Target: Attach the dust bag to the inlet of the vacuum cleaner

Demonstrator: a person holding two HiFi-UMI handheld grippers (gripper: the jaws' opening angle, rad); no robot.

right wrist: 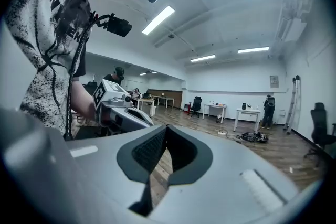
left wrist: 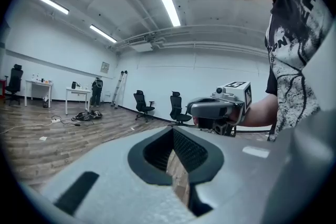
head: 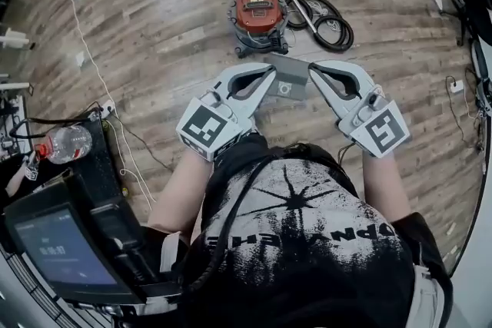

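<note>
The jaws of the left gripper [head: 270, 75] and of the right gripper [head: 313, 71] are fully together. Each seems to pinch one thin side edge of the flat grey dust bag with a cardboard collar [head: 290, 70]. The gripper views show closed jaws but not the bag itself. To do the step well, both grips should be firm and level, so that the round collar hole [head: 285, 88] meets the inlet squarely. The bag sits between the jaws, the left jaws at its 9 o'clock and the right at 3 o'clock. The red drum vacuum cleaner [head: 259, 10] stands on the wooden floor [head: 154, 27] at 12 o'clock, well apart; its inlet cannot be made out.
</note>
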